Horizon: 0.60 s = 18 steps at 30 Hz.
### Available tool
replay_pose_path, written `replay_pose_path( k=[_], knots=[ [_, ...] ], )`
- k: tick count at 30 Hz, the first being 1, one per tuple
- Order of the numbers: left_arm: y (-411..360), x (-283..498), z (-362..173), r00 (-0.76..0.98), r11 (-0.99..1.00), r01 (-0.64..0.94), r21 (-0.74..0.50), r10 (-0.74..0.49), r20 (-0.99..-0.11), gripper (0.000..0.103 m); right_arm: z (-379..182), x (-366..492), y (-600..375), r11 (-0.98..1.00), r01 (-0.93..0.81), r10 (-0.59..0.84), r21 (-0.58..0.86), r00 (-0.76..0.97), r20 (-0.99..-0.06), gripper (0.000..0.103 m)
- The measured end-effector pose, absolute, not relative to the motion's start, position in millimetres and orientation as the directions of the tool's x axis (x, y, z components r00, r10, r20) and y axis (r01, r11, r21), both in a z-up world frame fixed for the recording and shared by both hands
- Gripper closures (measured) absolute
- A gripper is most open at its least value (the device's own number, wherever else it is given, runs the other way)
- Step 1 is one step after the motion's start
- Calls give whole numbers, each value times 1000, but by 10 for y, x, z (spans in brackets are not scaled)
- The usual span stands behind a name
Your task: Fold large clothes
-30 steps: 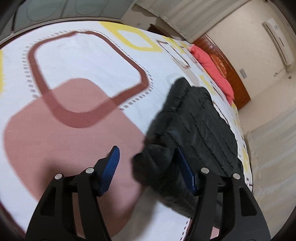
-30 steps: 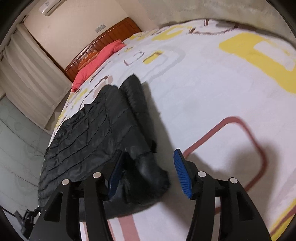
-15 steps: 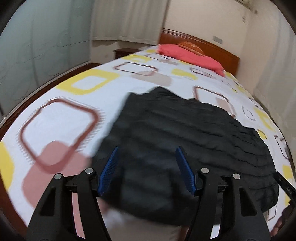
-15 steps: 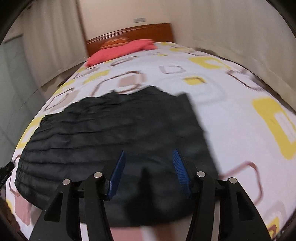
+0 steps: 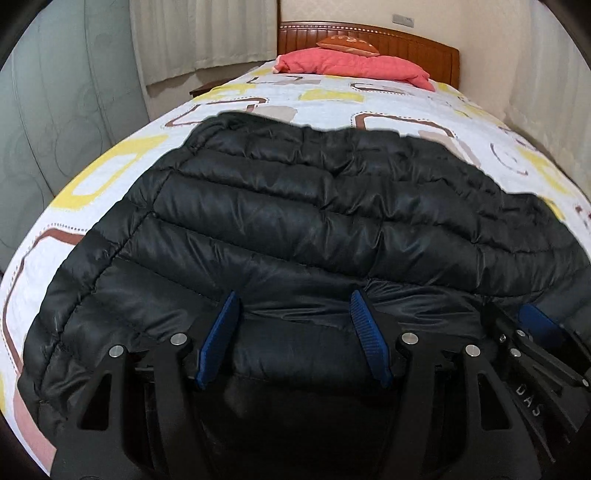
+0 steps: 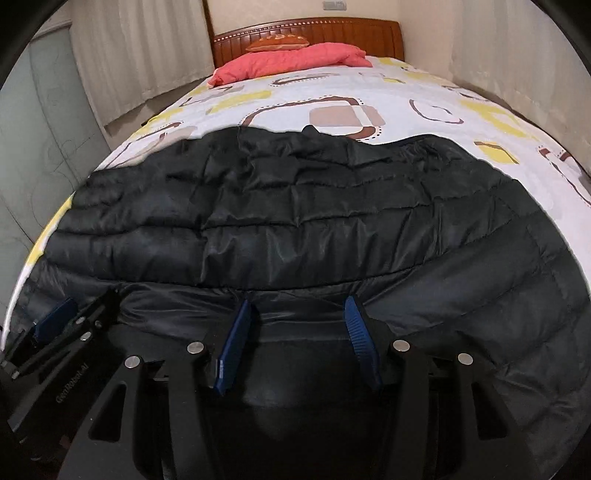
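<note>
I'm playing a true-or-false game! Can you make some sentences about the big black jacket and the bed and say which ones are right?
1. The black puffer jacket lies spread on the bed. True.
2. The left gripper is shut tight. False: its jaws are apart.
3. A red pillow sits by the headboard. True.
4. The right gripper is lifting the jacket high in the air. False: it is open, the jacket lies flat.

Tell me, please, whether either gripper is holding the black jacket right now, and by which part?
Nothing is held. The left gripper and right gripper both stand open over the near edge of the black puffer jacket, fingers apart.
</note>
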State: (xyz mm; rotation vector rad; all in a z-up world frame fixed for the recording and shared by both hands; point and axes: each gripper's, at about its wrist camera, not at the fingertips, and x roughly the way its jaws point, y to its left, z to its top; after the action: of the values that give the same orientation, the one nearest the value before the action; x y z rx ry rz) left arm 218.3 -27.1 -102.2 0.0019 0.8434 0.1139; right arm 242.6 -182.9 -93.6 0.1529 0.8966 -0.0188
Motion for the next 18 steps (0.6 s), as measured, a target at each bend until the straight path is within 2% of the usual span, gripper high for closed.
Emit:
replay_pose_path(
  k=[1, 2, 3, 6, 9, 14, 18],
  knots=[
    [-285, 2176, -973, 660, 994, -94, 54, 103, -744, 43, -908, 2424, -1808, 991, 79, 35, 107, 621, -783, 50],
    [-277, 2170, -921, 664, 995, -90, 47, 96, -742, 51, -859, 2420, -1796, 992, 78, 31, 101, 619, -785, 52],
    [-266, 2159, -829, 676, 995, -91, 32, 85, -732, 52, -782, 2411, -1805, 990, 76, 44, 117, 627, -778, 52],
    [-267, 2153, -660, 725, 994, -103, 39, 102, -681, 52, -603, 2420, -1773, 990, 85, 24, 110, 671, -741, 52],
    [-252, 2342, -898, 665, 994, -102, 48, 104, -739, 51, -818, 2579, -1702, 992, 72, 36, 103, 621, -783, 51],
    [-223, 2275, -916, 684, 995, -94, 32, 88, -724, 52, -762, 2513, -1703, 994, 71, 23, 88, 634, -773, 52],
    [-242, 2266, -1020, 692, 995, -91, 34, 88, -716, 51, -956, 2485, -1668, 996, 60, 12, 67, 652, -758, 50]
  ],
)
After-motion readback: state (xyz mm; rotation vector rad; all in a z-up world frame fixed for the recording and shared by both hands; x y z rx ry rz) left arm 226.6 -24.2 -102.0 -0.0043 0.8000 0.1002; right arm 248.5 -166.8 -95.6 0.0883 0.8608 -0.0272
